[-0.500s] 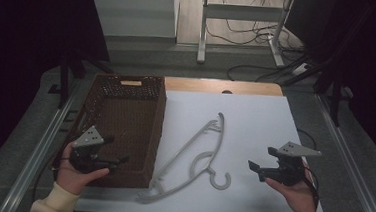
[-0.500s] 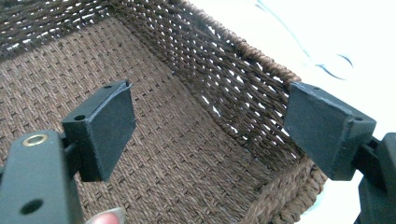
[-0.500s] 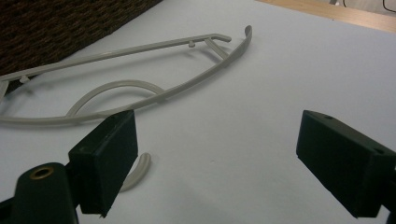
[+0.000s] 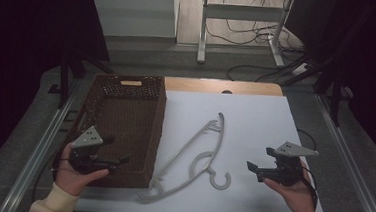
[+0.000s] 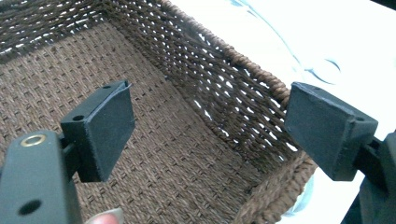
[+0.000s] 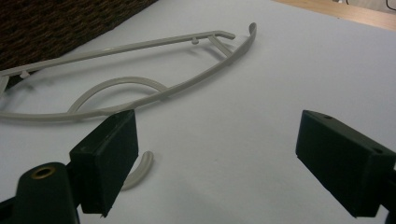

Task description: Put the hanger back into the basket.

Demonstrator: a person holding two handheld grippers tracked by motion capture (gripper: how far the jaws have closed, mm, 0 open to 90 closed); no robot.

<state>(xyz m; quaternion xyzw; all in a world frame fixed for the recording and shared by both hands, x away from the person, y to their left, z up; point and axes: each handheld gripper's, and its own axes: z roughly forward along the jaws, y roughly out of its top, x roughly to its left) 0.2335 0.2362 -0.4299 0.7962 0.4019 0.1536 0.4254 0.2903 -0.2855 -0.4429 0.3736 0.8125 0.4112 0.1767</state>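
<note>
High view: your left gripper (image 4: 117, 160) gapes empty at lower left over the brown wicker basket (image 4: 126, 101); your right gripper (image 4: 254, 170), released too, faces the grey hanger (image 4: 193, 144) lying mid-frame on white table (image 4: 260, 116).

A white-topped table (image 4: 255, 120) with a bare wooden strip along its far edge is carrying two things: a dark brown woven wicker basket (image 4: 150, 133) is sitting on its left side, and a pale grey plastic clothes hanger (image 4: 193, 144) is lying flat just right of it.
</note>
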